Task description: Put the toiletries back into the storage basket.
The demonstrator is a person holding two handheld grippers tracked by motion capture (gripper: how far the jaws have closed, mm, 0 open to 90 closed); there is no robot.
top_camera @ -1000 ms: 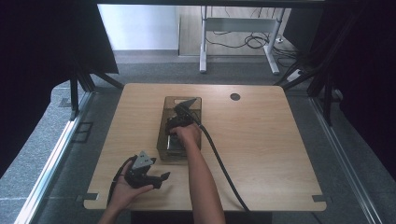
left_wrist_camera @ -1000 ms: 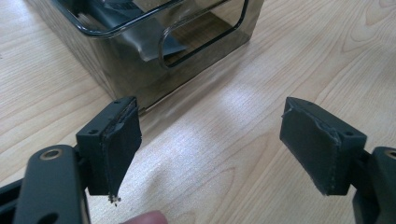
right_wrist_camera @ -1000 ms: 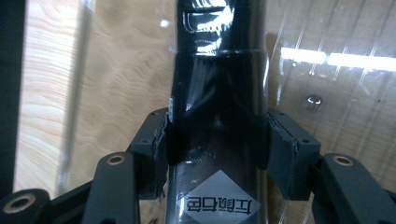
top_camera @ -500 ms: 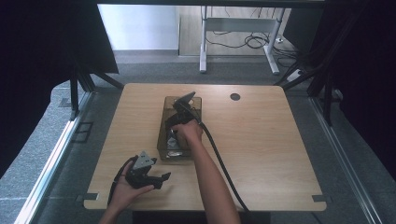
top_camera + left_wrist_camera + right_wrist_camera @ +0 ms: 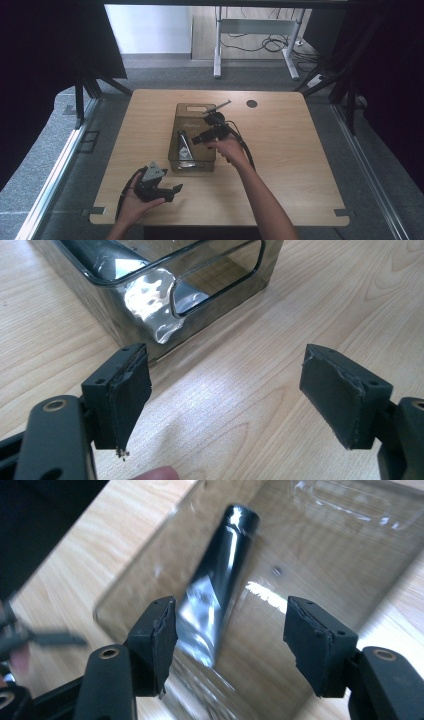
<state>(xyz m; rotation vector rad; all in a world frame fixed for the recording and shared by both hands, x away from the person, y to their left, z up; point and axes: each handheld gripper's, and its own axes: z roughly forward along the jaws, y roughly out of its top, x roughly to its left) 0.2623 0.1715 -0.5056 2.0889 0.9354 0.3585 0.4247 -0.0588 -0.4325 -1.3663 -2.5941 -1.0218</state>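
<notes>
Now | right gripper wide open, empty | tube lies in bin

Probably a lab or test room. The wooden desk stands inside black curtains on grey carpet. Behind, cables trail under a metal frame.

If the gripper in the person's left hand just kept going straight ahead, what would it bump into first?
Probably the smoky see-through bin. In the left gripper view, the left gripper has open, empty jaws aimed across bare wooden table at the bin's near corner and handle slot. It could also graze the tabletop first, since its tilt is hard to judge.
</notes>
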